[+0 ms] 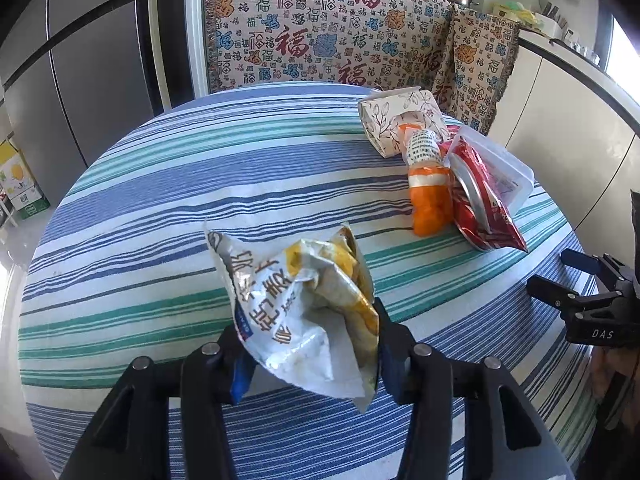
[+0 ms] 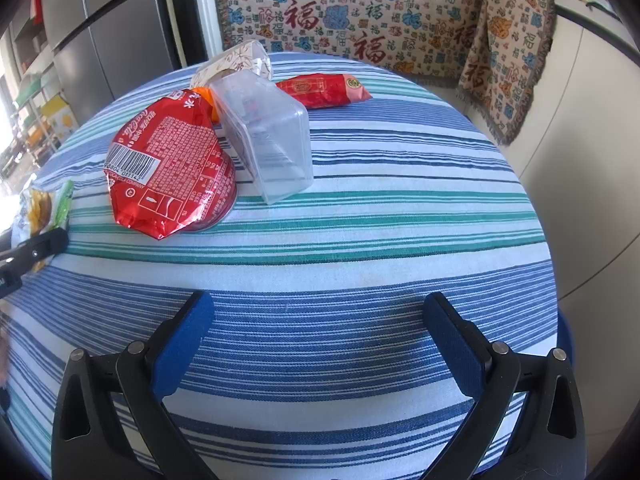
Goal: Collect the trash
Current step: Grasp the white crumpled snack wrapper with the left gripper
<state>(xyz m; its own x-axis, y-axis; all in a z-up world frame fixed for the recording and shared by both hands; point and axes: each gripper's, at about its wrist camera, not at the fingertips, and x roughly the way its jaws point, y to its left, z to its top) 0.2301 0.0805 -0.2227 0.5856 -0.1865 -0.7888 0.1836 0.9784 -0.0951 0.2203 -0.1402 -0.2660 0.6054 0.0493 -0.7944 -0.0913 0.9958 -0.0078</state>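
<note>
Two grippers work a round table (image 2: 400, 216) draped in blue, green and white stripes. At 6 o'clock in the left wrist view, the left gripper (image 1: 310, 344) pinches a crumpled white-and-yellow snack bag (image 1: 304, 308) between its blue pads, holding it above the cloth. Large brown Chinese characters run across the bag, reading upside down to the camera; its torn mouth points toward 12 o'clock, its long axis running roughly 5 to 11.

Remaining litter sits at 2 o'clock in that view. A floral-print carton (image 1: 394, 120) lies on its side. Touching it, an orange wrapper (image 1: 428, 184) with a panel of small printed text stretches from 12 to 6. Beside that lies a crushed red can (image 1: 480, 204), against a clear plastic tub (image 1: 500, 160).

In the right wrist view, the right gripper (image 2: 318, 344) hovers over bare cloth at 6 o'clock, its blue-padded fingers (image 2: 182, 344) spread wide and holding nothing. The red can at 10 o'clock shows a barcode with digits partly legible as "011142" and the words "COCA-COLA COMPANY" beneath, amid dense white print. The tub lies tipped on its side at 11 o'clock, touching the can. A red wrapper (image 2: 324, 89) with gold emblems rests apart at 12 o'clock, its long axis running 9 to 3.

Seen from the left camera, the right gripper's body reads "DAS". A throw (image 1: 320, 28) behind the table repeats the character 福.
</note>
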